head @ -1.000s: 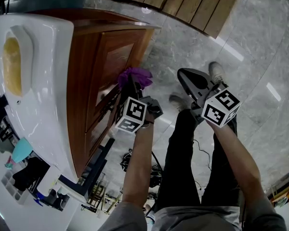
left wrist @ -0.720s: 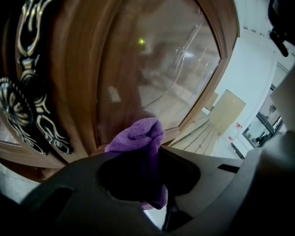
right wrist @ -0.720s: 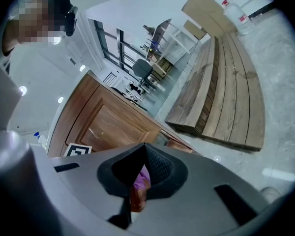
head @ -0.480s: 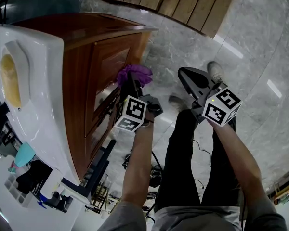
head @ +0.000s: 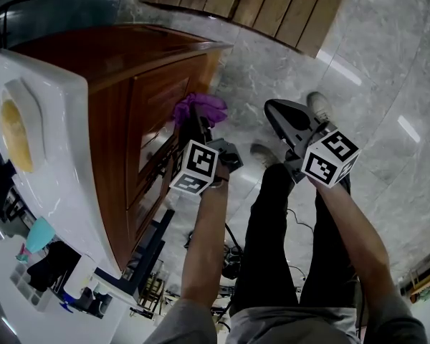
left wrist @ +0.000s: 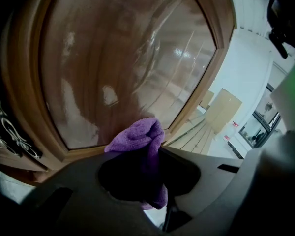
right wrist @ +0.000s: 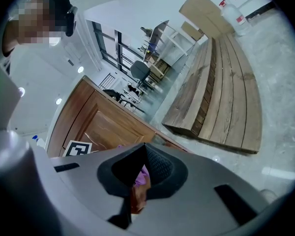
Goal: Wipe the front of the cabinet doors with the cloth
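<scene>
A purple cloth [head: 198, 109] is pressed against the brown wooden cabinet door [head: 154, 113] near its far corner, with my left gripper [head: 194, 122] shut on it. In the left gripper view the bunched cloth [left wrist: 137, 139] sticks out from between the jaws and touches the glossy raised door panel [left wrist: 123, 68]. My right gripper [head: 285, 122] hangs to the right above the floor, away from the cabinet, jaws shut with nothing in them. In the right gripper view the shut jaws [right wrist: 142, 150] point toward the cabinet [right wrist: 98, 122], and a bit of purple cloth [right wrist: 144, 175] shows behind them.
A white sink top [head: 50, 156] overhangs the cabinet. A dark ornate handle [left wrist: 10, 132] sits at the door's edge. Wooden slats [head: 258, 6] lie on the marble floor [head: 387, 63] beyond. The person's legs and shoes [head: 319, 106] are under the right gripper. Clutter [head: 57, 264] fills the lower left.
The left gripper with the cloth has slid slightly along the door toward its far corner. The right gripper has stayed put.
</scene>
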`<state>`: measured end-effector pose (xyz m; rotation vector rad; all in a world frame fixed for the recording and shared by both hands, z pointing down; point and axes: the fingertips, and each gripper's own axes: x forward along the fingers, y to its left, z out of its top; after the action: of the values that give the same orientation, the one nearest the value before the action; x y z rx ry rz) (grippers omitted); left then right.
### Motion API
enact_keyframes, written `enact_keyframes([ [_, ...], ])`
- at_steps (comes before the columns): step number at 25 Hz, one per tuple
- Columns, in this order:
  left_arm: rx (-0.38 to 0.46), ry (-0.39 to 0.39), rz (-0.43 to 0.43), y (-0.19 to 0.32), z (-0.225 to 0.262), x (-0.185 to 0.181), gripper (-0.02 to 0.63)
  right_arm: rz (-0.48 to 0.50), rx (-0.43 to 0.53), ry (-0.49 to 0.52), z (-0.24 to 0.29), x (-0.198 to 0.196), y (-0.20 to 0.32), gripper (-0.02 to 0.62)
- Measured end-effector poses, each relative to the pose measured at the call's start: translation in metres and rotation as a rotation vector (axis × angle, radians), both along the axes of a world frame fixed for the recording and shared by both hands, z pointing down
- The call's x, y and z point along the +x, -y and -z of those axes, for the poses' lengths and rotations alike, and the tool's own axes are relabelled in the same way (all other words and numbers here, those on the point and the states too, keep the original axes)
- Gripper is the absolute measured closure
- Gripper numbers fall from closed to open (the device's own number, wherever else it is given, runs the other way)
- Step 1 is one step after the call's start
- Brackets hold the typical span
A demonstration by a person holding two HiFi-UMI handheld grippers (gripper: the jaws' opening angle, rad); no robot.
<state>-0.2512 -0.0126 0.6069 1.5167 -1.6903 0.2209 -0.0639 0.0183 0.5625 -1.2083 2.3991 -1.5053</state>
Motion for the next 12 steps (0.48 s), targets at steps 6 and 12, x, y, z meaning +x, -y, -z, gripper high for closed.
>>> enact_keyframes([
  [6,0.008,-0.009,-0.008,0.011,0.0,0.01,0.528,-0.011,0.002,-0.001,-0.001,0.008,0.006,0.586],
  [12,0.011,-0.018,-0.013,0.022,0.0,0.02,0.528,-0.032,-0.01,0.004,-0.003,0.018,0.009,0.586],
])
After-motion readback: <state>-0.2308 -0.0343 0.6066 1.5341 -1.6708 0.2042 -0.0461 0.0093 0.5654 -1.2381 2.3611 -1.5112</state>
